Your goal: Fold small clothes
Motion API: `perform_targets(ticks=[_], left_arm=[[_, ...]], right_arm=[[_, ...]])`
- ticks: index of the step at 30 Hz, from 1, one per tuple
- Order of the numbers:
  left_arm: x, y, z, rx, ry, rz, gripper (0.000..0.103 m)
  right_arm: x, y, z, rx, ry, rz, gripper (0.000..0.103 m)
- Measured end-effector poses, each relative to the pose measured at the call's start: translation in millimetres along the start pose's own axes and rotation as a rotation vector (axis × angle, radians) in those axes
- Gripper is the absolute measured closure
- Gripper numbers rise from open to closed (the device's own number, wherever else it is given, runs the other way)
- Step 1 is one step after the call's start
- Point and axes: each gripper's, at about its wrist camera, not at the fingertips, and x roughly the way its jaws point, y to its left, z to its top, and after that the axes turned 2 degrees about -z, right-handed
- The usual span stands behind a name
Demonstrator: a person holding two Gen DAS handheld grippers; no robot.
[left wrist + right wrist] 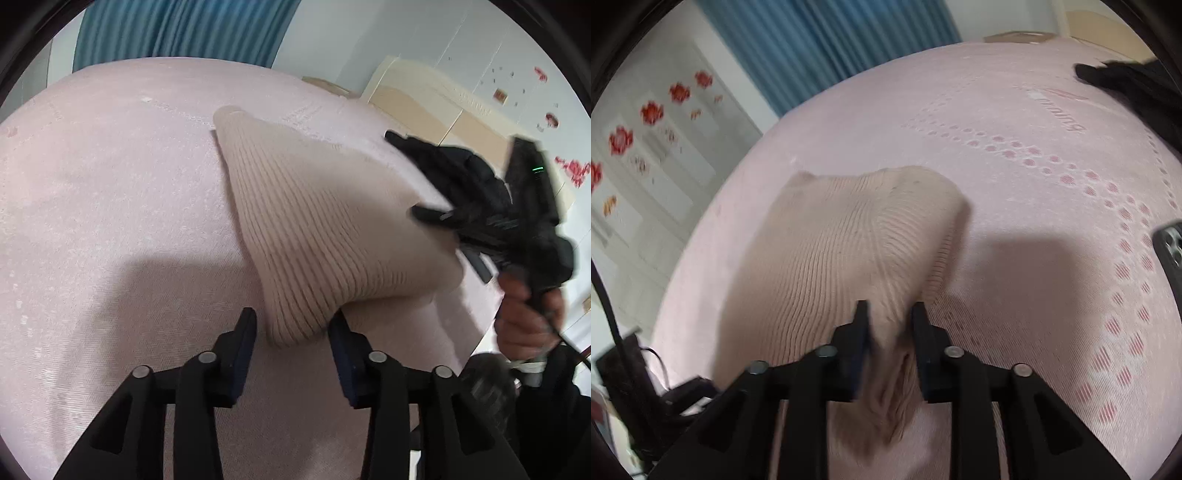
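Pink bedding point(110, 221) carries the beige ribbed garment point(314, 229) (blue curtain point(177, 29) behind). Left gripper point(293, 328) stands released, fabric between its parted jaws; right gripper point(890, 314) likewise straddles a bunched fold, unclenched.

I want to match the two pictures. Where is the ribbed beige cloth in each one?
Left wrist view: the beige ribbed cloth fills the middle, running down to the bottom centre.
Right wrist view: the cloth sits centre-left, reaching the bottom.
Shared landmark: the blue curtain along the top.
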Motion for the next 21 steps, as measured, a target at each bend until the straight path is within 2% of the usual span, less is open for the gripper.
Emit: perform_targets(ticks=[2,3,6,10,12,14,15,17,18,19,21], left_arm=[[-1.9,-1.8,0.8,0.011,-0.010,0.009,0.049],[-1.8,-2.1,0.4,0.011,-0.010,0.010,0.047],[1.8,-7.4,-0.5,0.037,-0.002,0.040,0.047],[2.1,-14.9,1.2,0.057,-0.035,0.074,0.049],[4.0,-21.2,4.7,0.064,-0.056,0.086,0.055],[6.3,-28.4,7.0,0.091,-0.066,0.134,0.076],[6.1,-30.0,7.3,0.104,-0.073,0.156,0.077],[-2.6,-16.2,9.1,0.047,-0.082,0.095,0.083],[-9.0,-3.6,10.5,-0.002,-0.082,0.042,0.084],[-11.5,1.4,10.1,-0.016,-0.079,0.019,0.085],[-11.2,0.5,6.3,0.014,-0.068,0.022,0.086]], right_arm=[[-24.0,2.5,-7.8,-0.002,-0.062,0.009,0.065],[-34.2,5.7,-14.5,-0.024,-0.080,0.010,0.061],[-43.1,9.2,-31.7,-0.062,-0.059,0.029,0.060],[-31.9,14.2,-47.0,-0.027,-0.017,0.048,0.060],[-26.1,12.9,-51.8,-0.004,0.003,0.052,0.061],[-17.2,15.8,-55.5,0.014,0.029,0.060,0.080],[-15.6,17.2,-55.6,0.008,0.035,0.079,0.097],[-24.6,21.1,-55.5,-0.028,-0.013,0.092,0.097],[-36.1,19.0,-56.5,-0.035,-0.075,0.095,0.098],[-43.5,14.2,-56.5,-0.028,-0.097,0.116,0.098],[-37.2,8.1,-58.1,-0.014,-0.061,0.064,0.098]])
